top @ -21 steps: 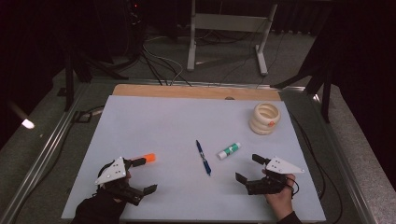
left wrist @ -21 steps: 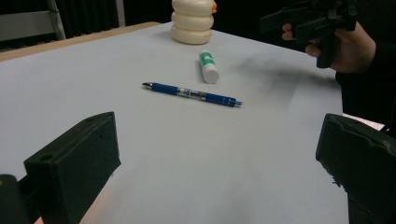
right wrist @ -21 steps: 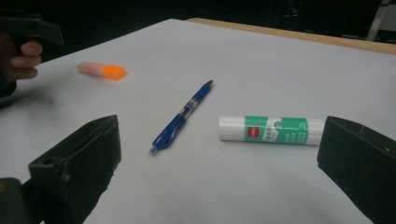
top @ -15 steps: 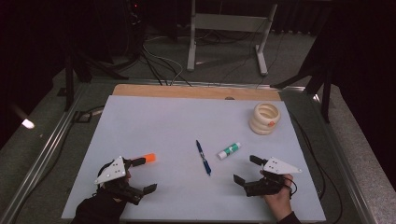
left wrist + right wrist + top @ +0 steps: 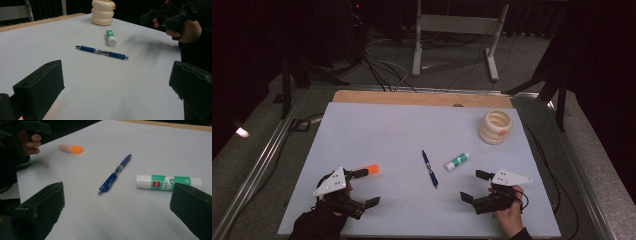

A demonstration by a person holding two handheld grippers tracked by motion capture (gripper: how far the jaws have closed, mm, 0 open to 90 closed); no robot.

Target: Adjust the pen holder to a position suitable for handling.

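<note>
Right claw edged nearer; white table, dark room.

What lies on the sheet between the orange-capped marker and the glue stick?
The blue pen lies between the marker and the glue stick, apart from both, as seen in the high view.

Looks like lab or recording studio set up for handling trials, not home. Dark room, black curtains on all sides, light falling on desk alone. Desk top covered with plain white sheet, wooden edge showing at far side. Metal rail runs along desk's left side. Grey carpet floor around it. Loose cables trail across floor behind desk. Bare metal stand with two legs farther back.
</note>
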